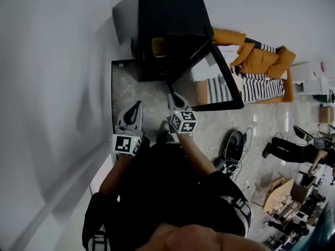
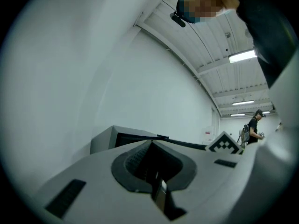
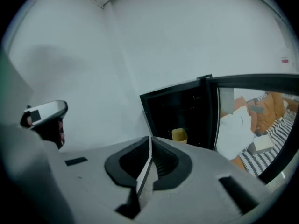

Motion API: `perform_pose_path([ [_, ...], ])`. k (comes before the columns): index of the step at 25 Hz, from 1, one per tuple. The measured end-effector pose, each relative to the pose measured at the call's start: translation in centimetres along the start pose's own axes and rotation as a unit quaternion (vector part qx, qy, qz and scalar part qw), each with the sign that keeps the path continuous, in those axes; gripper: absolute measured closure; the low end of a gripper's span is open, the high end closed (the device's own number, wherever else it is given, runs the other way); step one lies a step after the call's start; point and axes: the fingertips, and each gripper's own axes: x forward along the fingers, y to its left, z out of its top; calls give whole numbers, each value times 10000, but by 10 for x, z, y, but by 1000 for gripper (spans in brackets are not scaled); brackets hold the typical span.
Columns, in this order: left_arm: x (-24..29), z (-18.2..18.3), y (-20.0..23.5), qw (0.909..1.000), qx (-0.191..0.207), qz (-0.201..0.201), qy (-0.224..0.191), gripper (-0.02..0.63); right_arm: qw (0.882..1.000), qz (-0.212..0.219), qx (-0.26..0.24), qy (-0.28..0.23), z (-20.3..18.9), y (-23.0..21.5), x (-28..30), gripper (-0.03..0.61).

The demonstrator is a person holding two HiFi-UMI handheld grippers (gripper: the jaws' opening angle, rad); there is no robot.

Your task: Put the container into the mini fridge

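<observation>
Yellow container (image 3: 179,135) sat inside fridge (image 1: 157,9), straight ahead of your right gripper (image 3: 149,146), door (image 1: 222,82) open beside it. Your right gripper was nearer door; it and left gripper (image 2: 152,150) were clenched, empty.

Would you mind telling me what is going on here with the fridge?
A person holds a gripper in each hand in front of a black mini fridge, whose door stands open. A yellow container already sits inside the fridge. The left gripper and the right gripper are both shut and empty, and neither touches the container. The door is not yet closed.
</observation>
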Motion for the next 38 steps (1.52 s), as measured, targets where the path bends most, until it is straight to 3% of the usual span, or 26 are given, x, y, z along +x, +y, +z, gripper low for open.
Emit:
perform_pose_path([
  [12, 11, -5, -45, 9992, 289, 245, 141, 609, 9980, 455, -167, -416, 33, -10, -87, 566],
  [18, 23, -13, -49, 9988, 356, 295, 136, 609, 9954, 657, -461, -522, 43, -11, -86, 575],
  [33, 50, -1, -51, 9984, 451, 347, -39, 609, 9938, 766, -532, -611, 62, -24, -83, 578],
  [38, 53, -10, -53, 9988, 360, 306, 121, 609, 9938, 782, -519, -597, 61, -28, -82, 578],
])
